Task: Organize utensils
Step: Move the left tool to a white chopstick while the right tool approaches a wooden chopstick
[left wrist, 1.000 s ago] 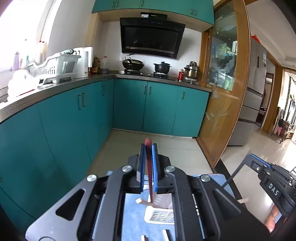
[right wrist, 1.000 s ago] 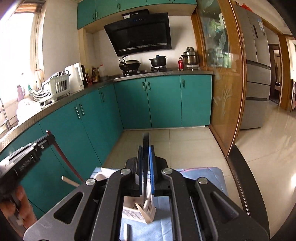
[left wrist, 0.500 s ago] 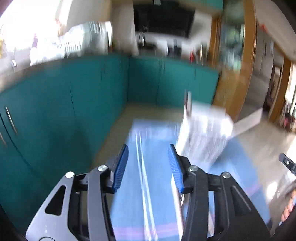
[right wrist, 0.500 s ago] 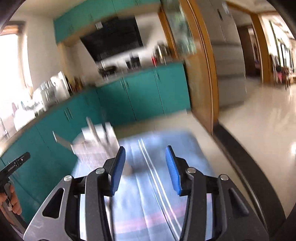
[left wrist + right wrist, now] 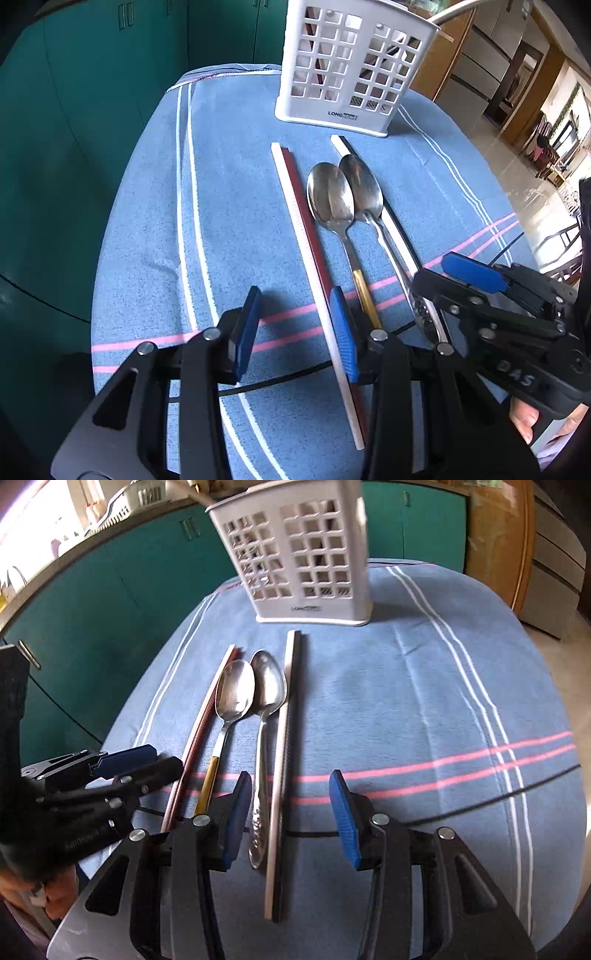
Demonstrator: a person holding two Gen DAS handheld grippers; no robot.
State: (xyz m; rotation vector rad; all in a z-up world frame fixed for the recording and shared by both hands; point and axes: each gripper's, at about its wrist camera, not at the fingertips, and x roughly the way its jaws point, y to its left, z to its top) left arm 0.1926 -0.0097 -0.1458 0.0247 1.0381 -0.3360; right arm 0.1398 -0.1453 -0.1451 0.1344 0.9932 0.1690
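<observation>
The white slotted plastic utensil basket (image 5: 354,70) is cut off at the top edge (contents indistinct); the gold-handled steel spoon's (image 5: 332,206) end hides behind blue fingers (image 5: 343,332).

Both views daylit, bright enough. Light comes from the window (image 5: 44,535) top left in right wrist view, blown out there. Left wrist view: floor (image 5: 532,184) at right overexposed. Glare on the spoon bowls (image 5: 330,195). Soft shadow under the left gripper (image 5: 295,325) on the blue cloth (image 5: 236,206). Strong fisheye bending, black vignette at corners. Centre sharp; right wrist view slightly motion-smeared, basket (image 5: 295,554) soft.
</observation>
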